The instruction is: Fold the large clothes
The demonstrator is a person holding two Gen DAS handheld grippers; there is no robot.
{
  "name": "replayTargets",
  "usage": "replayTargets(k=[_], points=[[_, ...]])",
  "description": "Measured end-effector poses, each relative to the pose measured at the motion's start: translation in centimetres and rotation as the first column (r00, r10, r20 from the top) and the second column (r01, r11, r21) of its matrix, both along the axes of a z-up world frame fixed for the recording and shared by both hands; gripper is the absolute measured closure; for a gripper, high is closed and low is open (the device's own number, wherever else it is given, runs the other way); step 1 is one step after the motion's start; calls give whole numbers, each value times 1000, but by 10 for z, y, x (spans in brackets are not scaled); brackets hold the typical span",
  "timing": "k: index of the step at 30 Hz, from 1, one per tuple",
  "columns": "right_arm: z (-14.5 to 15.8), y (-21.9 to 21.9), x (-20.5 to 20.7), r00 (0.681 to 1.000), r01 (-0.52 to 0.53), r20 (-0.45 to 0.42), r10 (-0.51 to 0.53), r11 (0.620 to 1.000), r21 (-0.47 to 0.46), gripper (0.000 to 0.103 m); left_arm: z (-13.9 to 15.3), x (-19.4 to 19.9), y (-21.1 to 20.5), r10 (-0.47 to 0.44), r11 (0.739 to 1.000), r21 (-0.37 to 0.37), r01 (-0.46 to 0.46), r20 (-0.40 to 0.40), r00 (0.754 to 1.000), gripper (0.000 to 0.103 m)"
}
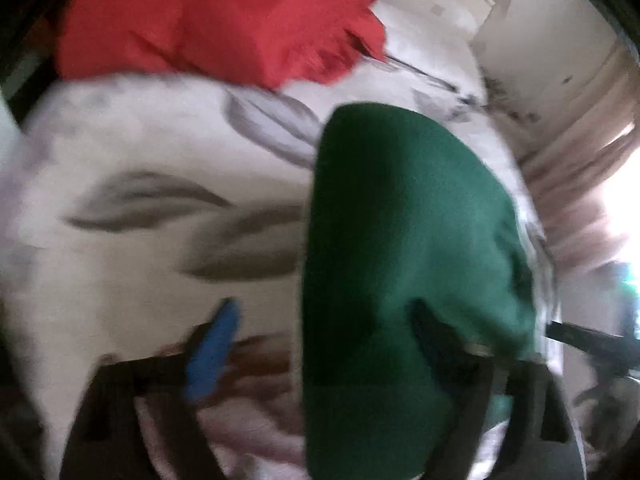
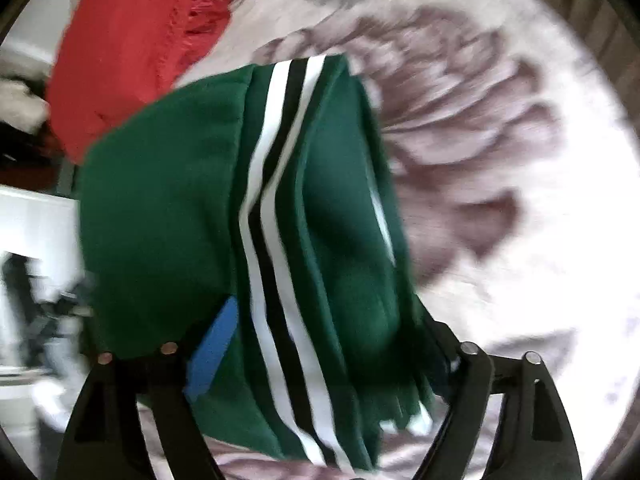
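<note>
while a red garment (image 1: 216,20) lies heaped at the far side of the flower-printed bed cover (image 1: 132,148), the green garment (image 2: 168,208) with white and black stripes lies between the spread right claw (image 2: 320,328); the left claw (image 1: 324,320) is spread too, the green cloth over its right finger.

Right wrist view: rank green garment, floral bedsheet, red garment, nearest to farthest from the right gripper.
1. Green garment: between the open jaws of the right gripper.
2. Floral bedsheet: underneath, spreading right.
3. Red garment: top left, beyond the green one.
</note>
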State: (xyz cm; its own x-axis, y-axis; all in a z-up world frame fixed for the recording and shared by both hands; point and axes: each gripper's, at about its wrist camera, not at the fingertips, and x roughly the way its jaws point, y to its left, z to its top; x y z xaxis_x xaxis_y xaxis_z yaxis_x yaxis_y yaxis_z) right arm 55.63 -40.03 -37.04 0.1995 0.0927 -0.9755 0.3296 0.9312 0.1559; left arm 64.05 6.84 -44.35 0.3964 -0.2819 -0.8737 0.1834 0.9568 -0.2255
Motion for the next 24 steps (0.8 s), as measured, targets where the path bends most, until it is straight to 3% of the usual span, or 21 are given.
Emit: replayTargets(k=[3, 7, 13, 24], points=[[30, 16, -5, 1000, -15, 6, 16, 984, -175, 0, 27, -30, -12, 41, 992, 114, -51, 86, 995, 1], [56, 24, -53, 999, -7, 48, 20, 964, -264, 0, 57, -52, -22, 65, 977, 192, -95, 156, 986, 1], [132, 54, -113, 992, 34, 129, 9, 943, -330, 0, 98, -95, -38, 76, 976, 186, -110, 185, 980, 1], [292, 81, -254, 962, 46, 266, 56, 931, -362, 0, 229, -238, -45, 63, 977, 181, -114, 266, 962, 1]])
